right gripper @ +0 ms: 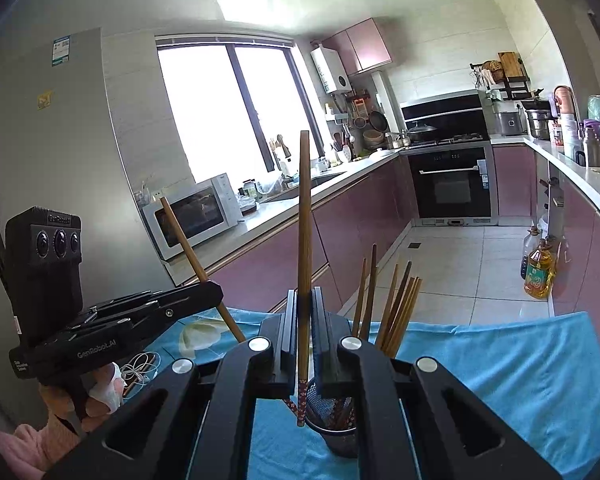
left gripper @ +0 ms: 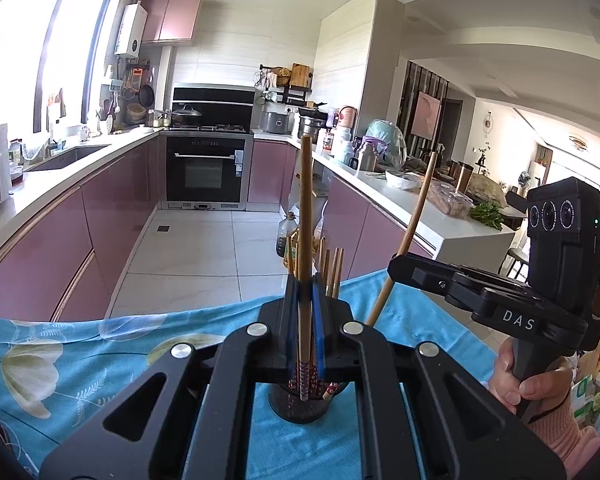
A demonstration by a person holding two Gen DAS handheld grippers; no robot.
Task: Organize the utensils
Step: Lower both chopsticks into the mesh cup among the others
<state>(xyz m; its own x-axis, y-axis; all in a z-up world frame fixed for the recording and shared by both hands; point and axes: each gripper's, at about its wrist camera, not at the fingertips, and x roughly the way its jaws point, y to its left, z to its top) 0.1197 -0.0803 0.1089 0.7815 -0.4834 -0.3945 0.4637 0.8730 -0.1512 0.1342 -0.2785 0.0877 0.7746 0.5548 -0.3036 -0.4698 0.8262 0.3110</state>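
My left gripper (left gripper: 305, 296) is shut on a brown chopstick (left gripper: 306, 216) held upright, its red patterned end down over a black mesh holder (left gripper: 300, 404). Several chopsticks (left gripper: 332, 272) stand in that holder. My right gripper (right gripper: 305, 308) is shut on another upright chopstick (right gripper: 304, 216), its patterned end just left of the holder's rim (right gripper: 332, 428). Several chopsticks (right gripper: 396, 308) lean in the holder. The right gripper (left gripper: 396, 264) shows in the left view with its slanted chopstick (left gripper: 410, 236). The left gripper (right gripper: 216, 292) shows in the right view with its chopstick (right gripper: 192, 248).
The holder stands on a table with a blue floral cloth (left gripper: 80, 360). White cable lies on the cloth at left (right gripper: 140, 364). Beyond are pink kitchen cabinets (left gripper: 112, 208), an oven (left gripper: 206, 168), a tiled floor and oil bottles (right gripper: 538, 272).
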